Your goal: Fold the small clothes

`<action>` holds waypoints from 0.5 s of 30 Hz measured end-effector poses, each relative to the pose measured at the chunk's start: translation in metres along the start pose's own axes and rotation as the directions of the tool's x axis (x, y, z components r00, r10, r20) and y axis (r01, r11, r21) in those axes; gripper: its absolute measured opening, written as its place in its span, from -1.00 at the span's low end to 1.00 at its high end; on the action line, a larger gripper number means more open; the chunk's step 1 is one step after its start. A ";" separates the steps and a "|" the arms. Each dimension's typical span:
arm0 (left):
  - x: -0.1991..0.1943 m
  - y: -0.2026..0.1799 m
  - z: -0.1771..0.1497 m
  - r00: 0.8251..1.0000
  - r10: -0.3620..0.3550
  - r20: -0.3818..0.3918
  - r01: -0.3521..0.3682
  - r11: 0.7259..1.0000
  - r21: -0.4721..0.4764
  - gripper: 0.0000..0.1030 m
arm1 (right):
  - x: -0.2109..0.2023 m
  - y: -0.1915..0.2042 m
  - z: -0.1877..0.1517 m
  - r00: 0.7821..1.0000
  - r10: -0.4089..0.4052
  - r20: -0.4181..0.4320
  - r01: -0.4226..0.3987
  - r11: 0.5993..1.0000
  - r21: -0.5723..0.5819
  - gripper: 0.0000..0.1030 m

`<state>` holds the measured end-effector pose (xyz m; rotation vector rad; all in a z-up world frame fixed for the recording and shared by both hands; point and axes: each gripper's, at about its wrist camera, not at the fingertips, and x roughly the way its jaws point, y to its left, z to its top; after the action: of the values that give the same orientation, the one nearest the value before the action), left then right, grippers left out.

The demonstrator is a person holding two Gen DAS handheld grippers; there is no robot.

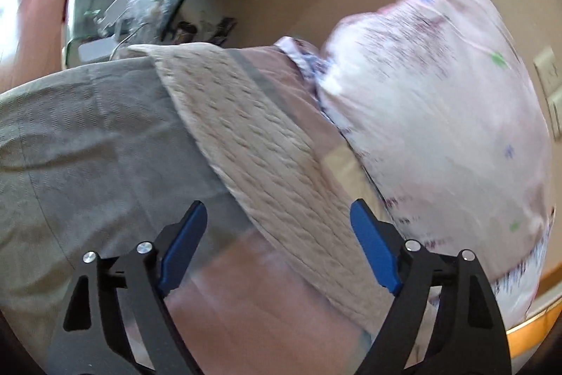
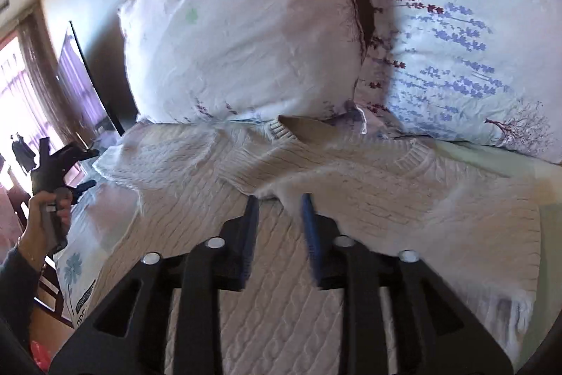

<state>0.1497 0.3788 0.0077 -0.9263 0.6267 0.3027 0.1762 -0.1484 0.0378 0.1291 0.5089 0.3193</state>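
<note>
The soft, limp knit sweater (image 2: 351, 185) is pinched at a raised fold by the right tool (image 2: 279, 203); the left tool (image 1: 277, 217) is held open.

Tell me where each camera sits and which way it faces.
Left wrist: behind the open left tongs, held off the bed's side, facing the sweater and pillow.
Right wrist: behind the narrowly parted right tongs, low over the sweater, facing the pillows; the person's left hand shows far left.
Shared: sweater, pale pillow.
</note>
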 end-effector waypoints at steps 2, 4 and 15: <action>0.004 0.013 0.011 1.000 0.001 0.009 -0.001 0.999 -0.038 0.46 | -0.030 -0.027 0.000 0.994 -0.076 0.084 0.073 0.996 0.042 0.48; 0.007 0.022 0.023 1.000 0.001 0.022 0.001 0.998 -0.069 0.27 | -0.045 -0.048 0.003 0.986 -0.132 0.098 0.126 0.990 0.068 0.48; 0.011 -0.026 0.043 0.999 -0.026 0.031 0.024 0.998 0.062 -0.87 | -0.106 -0.137 -0.054 0.945 -0.322 0.065 0.295 0.918 0.266 0.55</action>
<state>0.1875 0.3988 0.0364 -0.8679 0.5915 0.2735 0.0987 -0.3103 0.0123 0.3085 0.4535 -0.0648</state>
